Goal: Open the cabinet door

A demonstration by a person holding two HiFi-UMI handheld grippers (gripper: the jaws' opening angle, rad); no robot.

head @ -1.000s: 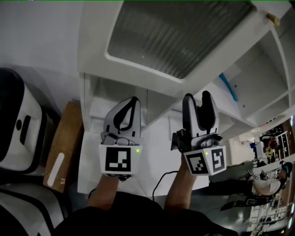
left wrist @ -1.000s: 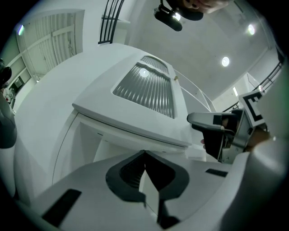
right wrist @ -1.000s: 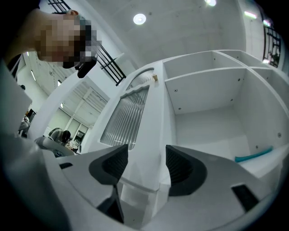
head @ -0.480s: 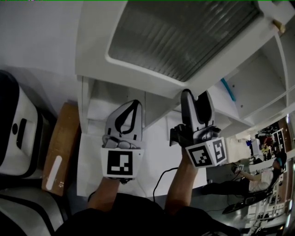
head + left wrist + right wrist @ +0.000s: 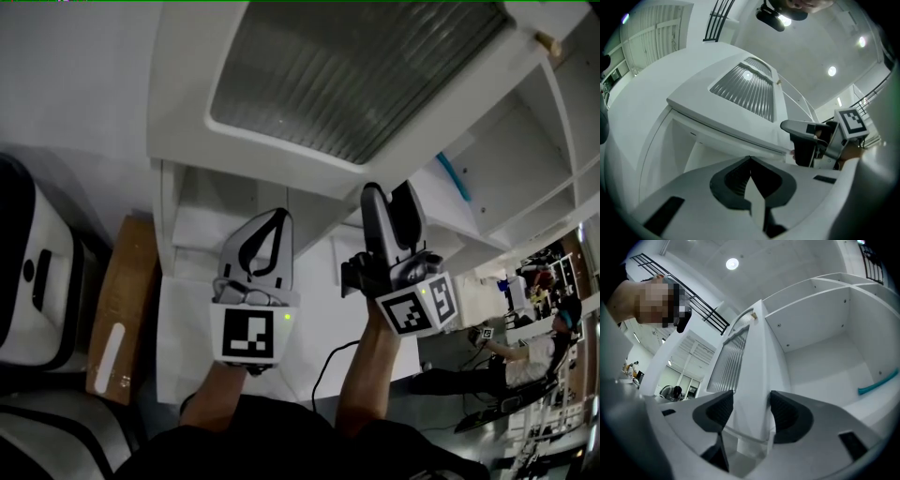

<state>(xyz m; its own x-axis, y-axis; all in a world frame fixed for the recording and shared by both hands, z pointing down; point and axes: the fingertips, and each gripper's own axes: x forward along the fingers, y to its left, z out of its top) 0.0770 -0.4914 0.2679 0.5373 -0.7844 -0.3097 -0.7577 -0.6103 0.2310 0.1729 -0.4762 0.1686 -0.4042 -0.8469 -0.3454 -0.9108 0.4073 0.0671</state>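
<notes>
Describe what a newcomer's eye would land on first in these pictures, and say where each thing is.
First comes the big white cabinet door with its ribbed glass panel, standing open across the top of the head view. Below it, the right gripper has its jaws closed on the door's edge. The left gripper sits beside it, jaws together and empty.

Left gripper (image 5: 750, 161): jaws pressed together, nothing between | white cabinet door (image 5: 708, 110), ribbed pane, swung open above | right gripper (image 5: 790, 126) at door's edge
</notes>
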